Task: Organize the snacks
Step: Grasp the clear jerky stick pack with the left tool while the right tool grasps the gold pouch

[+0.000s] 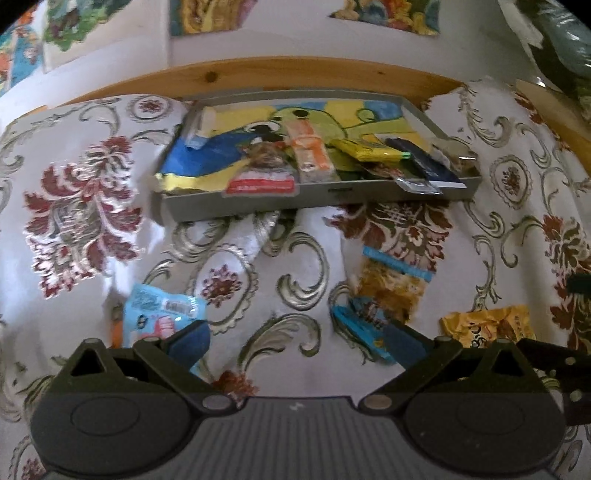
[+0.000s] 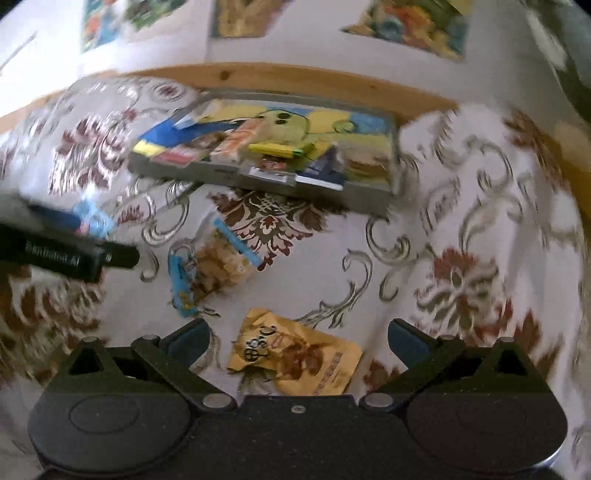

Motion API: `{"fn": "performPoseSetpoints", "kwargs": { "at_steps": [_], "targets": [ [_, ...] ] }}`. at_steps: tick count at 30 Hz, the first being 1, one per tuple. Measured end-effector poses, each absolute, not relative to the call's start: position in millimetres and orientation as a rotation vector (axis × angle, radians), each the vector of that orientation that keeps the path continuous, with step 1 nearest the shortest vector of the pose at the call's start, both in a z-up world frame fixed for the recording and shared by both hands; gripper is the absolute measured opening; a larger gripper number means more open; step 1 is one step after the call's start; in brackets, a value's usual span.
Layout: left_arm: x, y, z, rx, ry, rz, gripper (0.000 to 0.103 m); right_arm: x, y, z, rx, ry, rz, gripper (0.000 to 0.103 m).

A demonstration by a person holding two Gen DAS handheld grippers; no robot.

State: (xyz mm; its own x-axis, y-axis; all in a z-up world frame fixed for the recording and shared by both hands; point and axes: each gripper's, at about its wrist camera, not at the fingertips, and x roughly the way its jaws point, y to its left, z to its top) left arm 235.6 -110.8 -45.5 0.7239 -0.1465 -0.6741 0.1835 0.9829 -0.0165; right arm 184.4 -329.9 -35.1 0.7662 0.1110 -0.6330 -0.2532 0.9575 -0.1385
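A grey tray point(image 1: 258, 206) point(image 2: 369, 201) with a colourful drawing inside lies at the back and holds several snack packets. On the patterned cloth lie a light blue packet point(image 1: 155, 314), a clear packet with blue ends point(image 1: 391, 284) point(image 2: 214, 266) and a yellow-orange packet point(image 1: 484, 325) point(image 2: 295, 354). My left gripper point(image 1: 299, 339) is open over the cloth between the light blue packet and the clear one, holding nothing. My right gripper point(image 2: 299, 339) is open with the yellow-orange packet lying between its fingers, which stand apart from it. The left gripper's side point(image 2: 74, 254) shows at left in the right wrist view.
A floral tablecloth point(image 1: 74, 221) covers the surface. A wooden edge point(image 1: 295, 74) runs behind the tray, against a white wall with colourful drawings point(image 1: 207, 14). A dark green object point(image 1: 565, 44) sits at the far right.
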Motion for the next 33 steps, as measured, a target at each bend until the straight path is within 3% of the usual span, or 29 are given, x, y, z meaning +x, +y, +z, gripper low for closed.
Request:
{"fn": "performPoseSetpoints", "kwargs": {
  "at_steps": [4, 13, 17, 21, 27, 30, 33],
  "targets": [
    [241, -118, -52, 0.042, 0.733, -0.249, 0.102, 187, -324, -45, -0.322, 0.685, 0.23, 0.096],
    [253, -148, -71, 0.152, 0.633, -0.386, 0.101, 191, -314, -69, -0.505, 0.767, 0.186, 0.092],
    [261, -154, -80, 0.174, 0.63, -0.444, 0.097, 196, -306, -82, -0.597, 0.769, 0.159, 0.092],
    [270, -158, -90, 0.183, 0.657, -0.483, 0.086, 204, -300, -87, -0.651, 0.739, 0.139, 0.093],
    [281, -153, -101, 0.155, 0.677, -0.484, 0.084, 210, -289, -95, -0.721, 0.686, 0.149, 0.094],
    [283, -155, -103, 0.177, 0.686, -0.49, 0.085, 211, -286, -96, -0.732, 0.665, 0.163, 0.089],
    [282, -164, -106, 0.258, 0.69, -0.491, 0.085, 212, -285, -96, -0.713, 0.677, 0.193, 0.076]
  ]
}}
